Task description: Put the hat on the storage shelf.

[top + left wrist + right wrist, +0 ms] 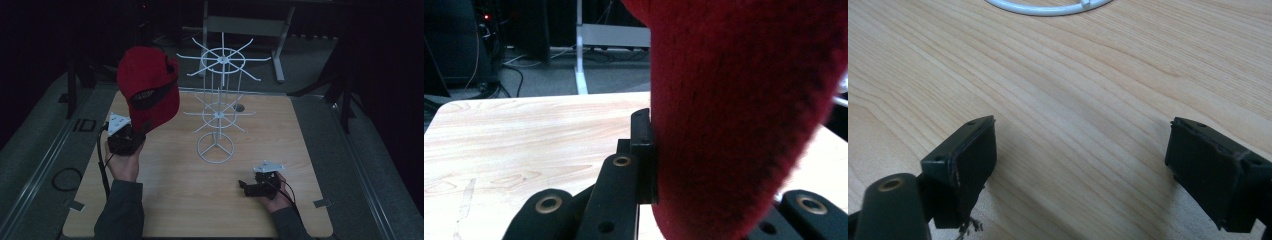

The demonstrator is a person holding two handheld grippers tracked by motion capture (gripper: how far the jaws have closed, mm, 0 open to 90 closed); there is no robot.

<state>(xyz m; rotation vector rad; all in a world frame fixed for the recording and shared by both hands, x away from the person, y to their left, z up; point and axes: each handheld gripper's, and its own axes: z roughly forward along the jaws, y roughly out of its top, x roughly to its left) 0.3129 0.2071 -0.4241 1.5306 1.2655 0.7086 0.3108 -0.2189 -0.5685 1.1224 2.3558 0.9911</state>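
Observation:
A red cap (148, 86) is held up above the left side of the wooden table (165, 195), left of a white wire display stand (218, 105). My left gripper (134, 134) is shut on the cap's brim from below. In the left gripper view the red fabric (734, 115) rises beside one black jaw and hides the other. My right gripper (246, 188) rests low near the table's front right, in front of the stand's ring base (215, 148). In the right gripper view its jaws stand wide open (1080, 160) over bare wood, with the base ring (1048, 7) at the top.
The stand has two tiers of radiating wire hooks, the upper tier (222, 59) near the cap's height. A small round hole (239, 107) sits at the table's back. A cable loop (66, 178) lies on the floor at left. Desk legs (277, 55) stand behind.

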